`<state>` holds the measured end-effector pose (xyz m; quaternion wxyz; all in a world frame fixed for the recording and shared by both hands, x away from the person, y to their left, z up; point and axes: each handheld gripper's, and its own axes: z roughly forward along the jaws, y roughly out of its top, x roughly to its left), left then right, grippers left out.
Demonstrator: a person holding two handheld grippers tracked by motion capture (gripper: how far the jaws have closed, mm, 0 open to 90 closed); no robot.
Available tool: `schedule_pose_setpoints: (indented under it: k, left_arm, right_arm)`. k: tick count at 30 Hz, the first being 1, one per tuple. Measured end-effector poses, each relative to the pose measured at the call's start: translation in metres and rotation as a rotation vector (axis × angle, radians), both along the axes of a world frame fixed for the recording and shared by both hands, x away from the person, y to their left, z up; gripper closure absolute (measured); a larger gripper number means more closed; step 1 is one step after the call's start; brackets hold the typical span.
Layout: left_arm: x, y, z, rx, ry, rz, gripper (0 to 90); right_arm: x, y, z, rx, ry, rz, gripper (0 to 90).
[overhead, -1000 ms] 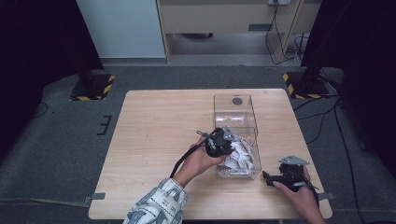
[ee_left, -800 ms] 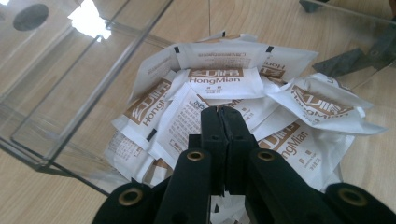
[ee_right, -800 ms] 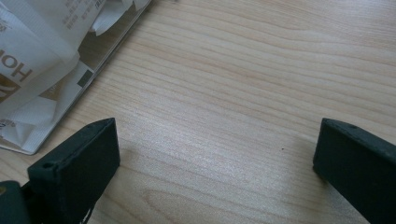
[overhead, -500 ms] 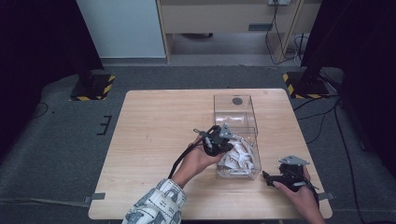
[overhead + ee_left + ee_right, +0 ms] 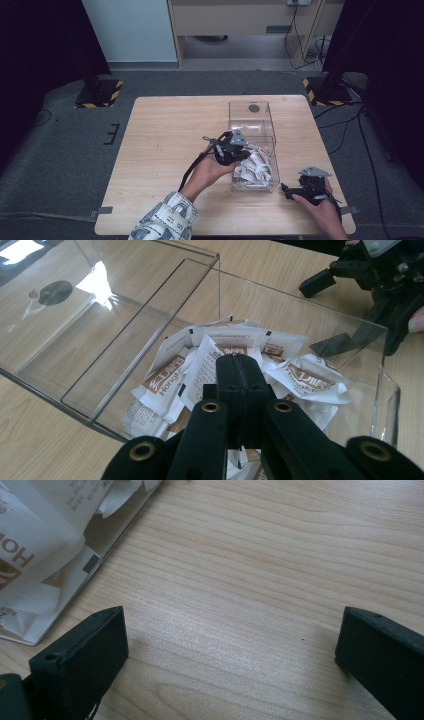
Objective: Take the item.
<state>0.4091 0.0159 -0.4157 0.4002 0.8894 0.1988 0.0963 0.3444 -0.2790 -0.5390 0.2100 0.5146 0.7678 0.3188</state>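
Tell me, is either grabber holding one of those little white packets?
Can't tell for the left gripper: its jaws are shut above the packets in the clear box, with none seen between them. The right gripper is open, holding nothing.

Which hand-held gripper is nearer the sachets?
Left. The left hand-held gripper hangs over the sachets in the clear box; the right hand-held gripper rests on the table beside it.
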Motion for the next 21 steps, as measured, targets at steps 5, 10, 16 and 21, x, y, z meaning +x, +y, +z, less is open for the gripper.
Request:
schedule_pose_setpoints:
  k: [5,10,16,21]
  left_arm:
    - [-0.001,0.002,0.003,-0.009,-0.004,-0.006,89.7]
    - [-0.001,0.006,0.006,-0.026,-0.006,-0.004,89.8]
    - [-0.001,0.009,0.010,-0.045,-0.012,-0.012,89.8]
    - [-0.002,0.012,0.014,-0.062,-0.021,-0.013,89.8]
  right_arm:
    - [0.000,0.000,0.000,0.000,0.000,0.000,0.8]
    - [0.000,0.000,0.000,0.000,0.000,0.000,0.8]
    - [0.000,0.000,0.000,0.000,0.001,0.000,0.8]
    - [0.000,0.000,0.000,0.000,0.001,0.000,0.8]
